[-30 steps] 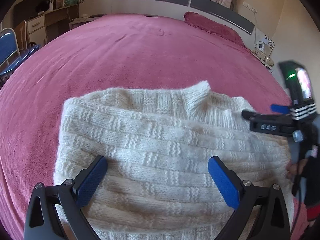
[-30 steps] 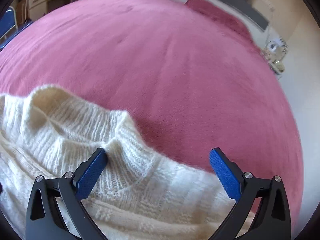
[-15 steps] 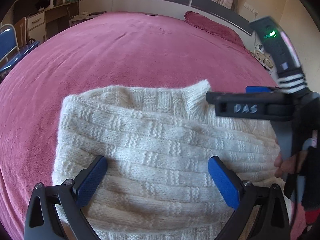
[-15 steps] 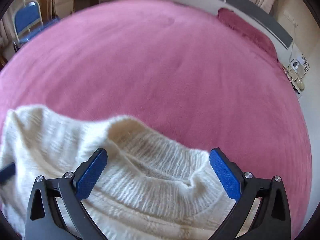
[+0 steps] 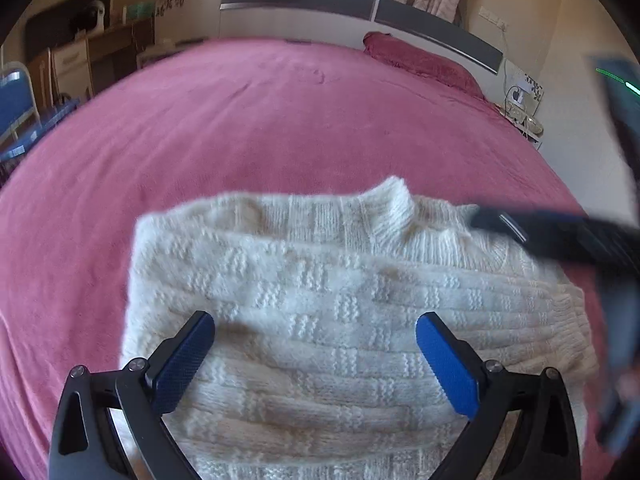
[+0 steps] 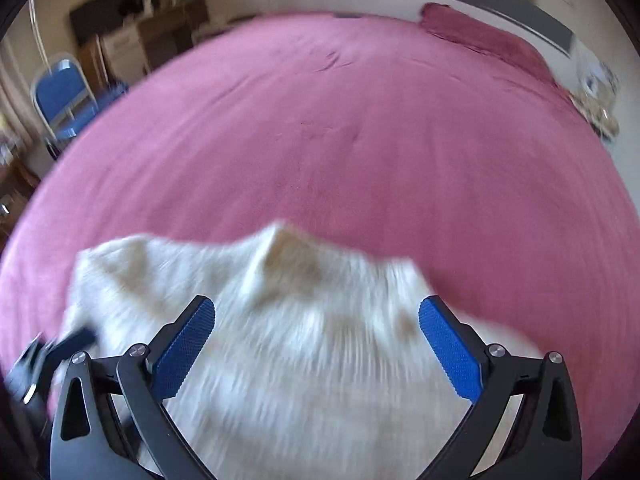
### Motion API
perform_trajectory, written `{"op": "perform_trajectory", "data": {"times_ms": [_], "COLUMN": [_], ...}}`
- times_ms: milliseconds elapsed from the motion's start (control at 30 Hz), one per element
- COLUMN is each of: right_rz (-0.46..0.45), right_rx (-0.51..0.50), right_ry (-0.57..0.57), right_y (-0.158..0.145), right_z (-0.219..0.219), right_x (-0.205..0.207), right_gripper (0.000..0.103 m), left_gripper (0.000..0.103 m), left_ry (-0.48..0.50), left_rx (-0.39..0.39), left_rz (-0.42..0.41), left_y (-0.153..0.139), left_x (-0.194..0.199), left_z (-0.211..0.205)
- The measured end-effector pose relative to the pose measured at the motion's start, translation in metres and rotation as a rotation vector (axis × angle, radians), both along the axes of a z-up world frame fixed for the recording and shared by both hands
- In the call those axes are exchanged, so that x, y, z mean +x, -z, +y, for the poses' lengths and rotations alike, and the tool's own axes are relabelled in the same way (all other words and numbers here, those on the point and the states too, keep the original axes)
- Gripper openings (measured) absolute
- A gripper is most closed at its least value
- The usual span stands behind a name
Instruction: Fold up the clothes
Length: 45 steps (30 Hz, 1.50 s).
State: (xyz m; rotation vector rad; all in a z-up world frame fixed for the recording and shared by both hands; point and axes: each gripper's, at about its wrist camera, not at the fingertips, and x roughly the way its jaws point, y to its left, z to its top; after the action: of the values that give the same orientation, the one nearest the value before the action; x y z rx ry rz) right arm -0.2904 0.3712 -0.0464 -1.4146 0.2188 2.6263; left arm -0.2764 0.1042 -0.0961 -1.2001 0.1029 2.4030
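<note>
A cream knitted sweater [image 5: 320, 300] lies folded on the pink bed, its collar at the far edge. My left gripper [image 5: 314, 354] hovers open over the near part of it, nothing between its blue pads. In the right wrist view the same sweater [image 6: 304, 340] is blurred by motion, and my right gripper [image 6: 316, 344] is open above it, empty. The right gripper's dark body [image 5: 560, 240] shows blurred at the right of the left wrist view, above the sweater's far right corner. The left gripper's tip [image 6: 60, 348] appears blurred at the lower left of the right wrist view.
The pink bedspread [image 5: 280, 120] stretches far beyond the sweater. A pink pillow [image 5: 420, 60] lies by the headboard. A blue chair [image 6: 64, 96] and wooden furniture [image 5: 100, 56] stand left of the bed. A nightstand with small items [image 5: 520, 116] is at the right.
My right gripper has pulled up and back from the sweater's collar and swung leftward, so more bed shows. The left gripper has risen slightly. Both stay open.
</note>
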Motion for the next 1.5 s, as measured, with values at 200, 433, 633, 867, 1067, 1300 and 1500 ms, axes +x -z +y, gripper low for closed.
{"op": "perform_trajectory", "data": {"times_ms": [200, 433, 633, 867, 1067, 1300, 1500], "right_rz": [0.075, 0.032, 0.132, 0.109, 0.127, 0.113, 0.108], "right_rx": [0.095, -0.030, -0.155, -0.178, -0.197, -0.183, -0.167], "right_ry": [0.128, 0.178, 0.310, 0.367, 0.349, 0.327, 0.323], "right_y": [0.006, 0.043, 0.034, 0.041, 0.040, 0.044, 0.045], "right_z": [-0.053, -0.037, 0.021, 0.047, 0.041, 0.042, 0.035], "right_x": [0.116, 0.146, 0.181, 0.191, 0.189, 0.191, 0.187], "right_gripper": [0.103, 0.103, 0.103, 0.103, 0.103, 0.103, 0.103], "left_gripper": [0.103, 0.103, 0.103, 0.103, 0.103, 0.103, 0.103], "left_ry": [0.065, 0.149, 0.129, 0.126, 0.162, 0.205, 0.177], "left_rx": [-0.147, -0.272, -0.384, -0.406, -0.401, -0.401, -0.351], "left_rz": [0.116, 0.250, 0.222, 0.101, 0.183, 0.104, 0.167], "left_y": [-0.009, -0.035, -0.020, 0.021, 0.003, 0.018, 0.002], "left_x": [0.018, 0.023, -0.033, -0.073, -0.046, -0.077, -0.067], "left_z": [0.023, 0.056, 0.112, 0.120, 0.125, 0.136, 0.115]}}
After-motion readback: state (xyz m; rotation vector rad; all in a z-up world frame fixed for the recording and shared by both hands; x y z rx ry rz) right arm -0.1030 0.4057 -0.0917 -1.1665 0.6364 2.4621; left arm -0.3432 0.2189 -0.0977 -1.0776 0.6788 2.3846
